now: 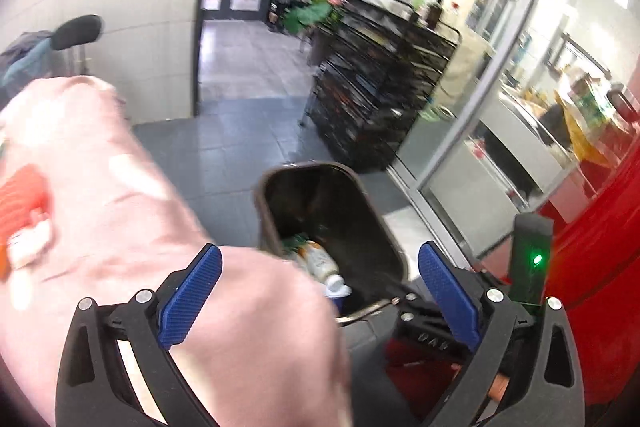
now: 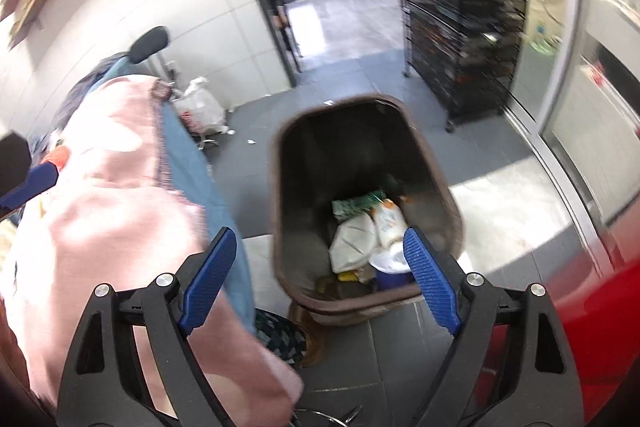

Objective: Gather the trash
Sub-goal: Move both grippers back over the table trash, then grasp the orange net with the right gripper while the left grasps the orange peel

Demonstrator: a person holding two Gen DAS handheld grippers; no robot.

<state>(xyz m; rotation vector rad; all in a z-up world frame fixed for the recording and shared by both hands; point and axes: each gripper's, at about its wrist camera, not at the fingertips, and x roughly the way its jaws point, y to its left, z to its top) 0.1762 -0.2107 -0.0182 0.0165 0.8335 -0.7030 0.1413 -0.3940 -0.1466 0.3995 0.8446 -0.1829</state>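
A brown open trash bin stands on the grey tiled floor. It holds a white bottle, crumpled white paper, a green wrapper and a blue-and-white cup. The bin also shows in the left wrist view with the bottle inside. My right gripper is open and empty, above the bin's near left rim. My left gripper is open and empty, above and short of the bin. The tip of the left gripper shows at the left edge of the right wrist view.
A person's pink sleeve fills the left side in both views. A black wire rack stands beyond the bin by a glass wall. A red surface lies at right. A white bag lies on the floor.
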